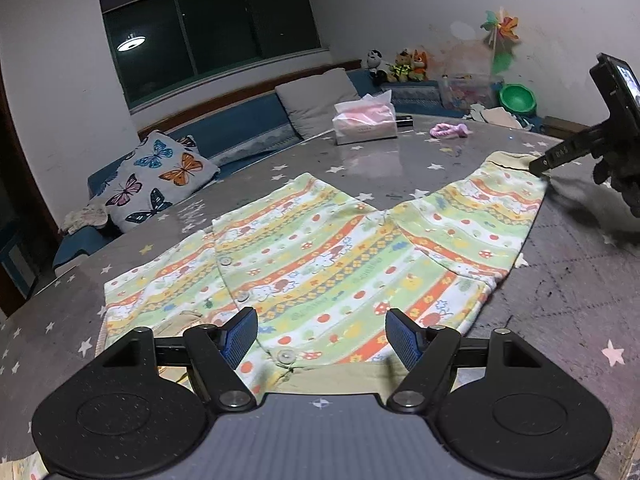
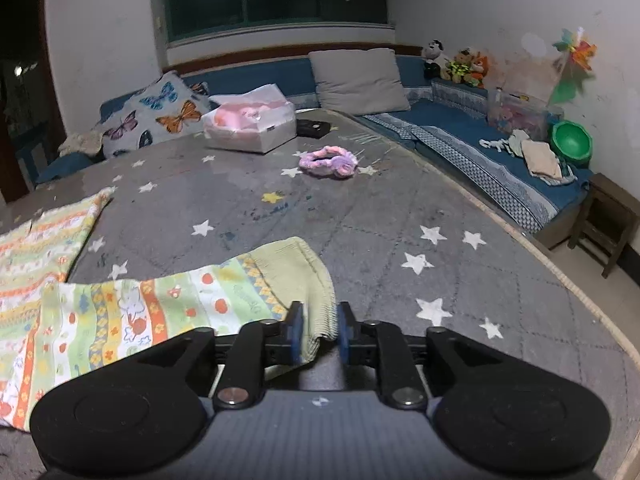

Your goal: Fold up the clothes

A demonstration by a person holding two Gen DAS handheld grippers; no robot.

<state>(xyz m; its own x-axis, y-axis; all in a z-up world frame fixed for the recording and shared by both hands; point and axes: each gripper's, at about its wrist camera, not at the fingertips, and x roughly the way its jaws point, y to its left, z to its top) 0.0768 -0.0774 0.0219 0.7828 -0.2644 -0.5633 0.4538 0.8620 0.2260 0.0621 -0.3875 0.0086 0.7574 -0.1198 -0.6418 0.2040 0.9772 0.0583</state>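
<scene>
A child's striped, patterned top with buttons lies spread flat on the grey star-print table cover. My left gripper is open, its blue pads hovering over the garment's hem near a button. My right gripper has its jaws narrowed around the pale ribbed cuff of the right sleeve. In the left wrist view the right gripper shows at the far right, its tip at the sleeve cuff.
A pink tissue pack, a purple scrunchie headband and a small black box lie at the far side of the table. A blue sofa with pillows, toys and a green bowl runs behind. A wooden stool stands at right.
</scene>
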